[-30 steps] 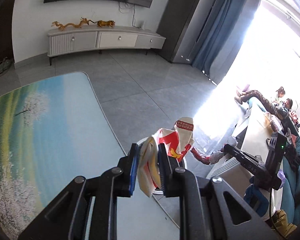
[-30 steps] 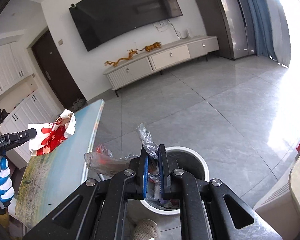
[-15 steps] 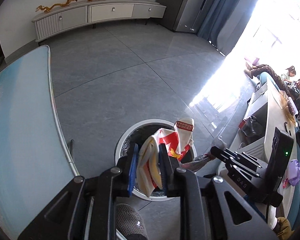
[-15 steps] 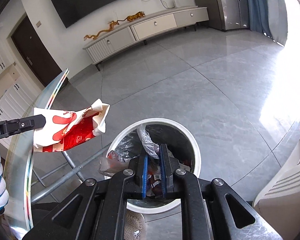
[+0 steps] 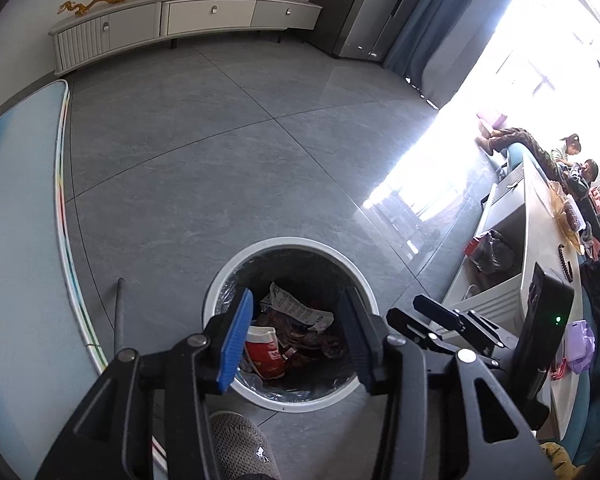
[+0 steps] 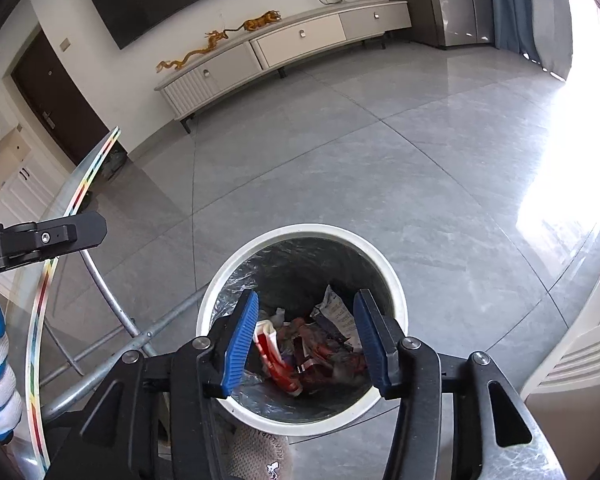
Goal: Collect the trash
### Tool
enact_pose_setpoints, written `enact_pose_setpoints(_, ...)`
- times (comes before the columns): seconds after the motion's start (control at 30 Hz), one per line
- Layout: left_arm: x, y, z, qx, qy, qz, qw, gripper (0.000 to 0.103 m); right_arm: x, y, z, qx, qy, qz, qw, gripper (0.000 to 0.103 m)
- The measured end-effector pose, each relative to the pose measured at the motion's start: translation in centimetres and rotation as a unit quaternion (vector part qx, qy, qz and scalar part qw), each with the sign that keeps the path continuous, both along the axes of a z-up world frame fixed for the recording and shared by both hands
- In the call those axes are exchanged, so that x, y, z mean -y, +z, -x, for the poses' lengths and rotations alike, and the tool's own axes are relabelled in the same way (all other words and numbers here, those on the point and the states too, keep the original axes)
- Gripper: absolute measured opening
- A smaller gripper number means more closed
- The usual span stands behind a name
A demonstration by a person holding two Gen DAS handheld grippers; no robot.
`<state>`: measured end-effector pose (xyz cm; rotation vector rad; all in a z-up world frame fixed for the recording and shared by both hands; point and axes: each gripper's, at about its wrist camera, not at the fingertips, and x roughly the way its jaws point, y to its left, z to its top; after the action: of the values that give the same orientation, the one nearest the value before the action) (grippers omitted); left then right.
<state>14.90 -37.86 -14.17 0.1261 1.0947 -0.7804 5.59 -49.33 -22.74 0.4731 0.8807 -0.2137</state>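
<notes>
On grey tile, the round bin [image 6: 300, 236] stands upright, mouth up.

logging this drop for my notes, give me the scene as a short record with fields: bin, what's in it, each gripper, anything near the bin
bin: round white trash bin with a clear liner, on grey floor tiles
contents: red and white wrapper, crumpled printed paper, other scraps
left gripper: over the bin, jaws just opened, nothing between them
right gripper: over the bin, jaws just opened, nothing between them
nearby: grey slipper at the bin's near rim; glass table beside it
</notes>
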Motion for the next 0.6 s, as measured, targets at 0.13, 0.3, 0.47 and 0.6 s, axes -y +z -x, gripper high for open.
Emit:
enact_pose_setpoints(0.13, -2.1, 1.5, 0.7, 0.031, 0.021, -0.002, 0.9993, 0.044, -0.6, 1.5, 0.5, 0.009, 0.000, 0.009, 1.000, 0.052)
enact_pose_setpoints(0.3, -5.6, 3.8, 2.1, 0.090, 0.064, -0.017, 0.9937, 0.050, -2.3, 4.4, 1.1, 0.031, 0.008, 0.029, 0.999, 0.055)
enact_pose_setpoints(0.47, -10.3, 6.3, 4.1, 0.148, 0.116, -0.031, 0.9817, 0.057, -5.6, 7.8, 1.3, 0.059, 0.029, 0.051, 0.997, 0.061)
enact_pose_setpoints(0.6, -14.8, 8.4, 5.8, 0.189, 0.163, -0.042, 0.9675, 0.062, -9.0, 10.2, 1.2, 0.080, 0.058, 0.063, 0.993, 0.074)
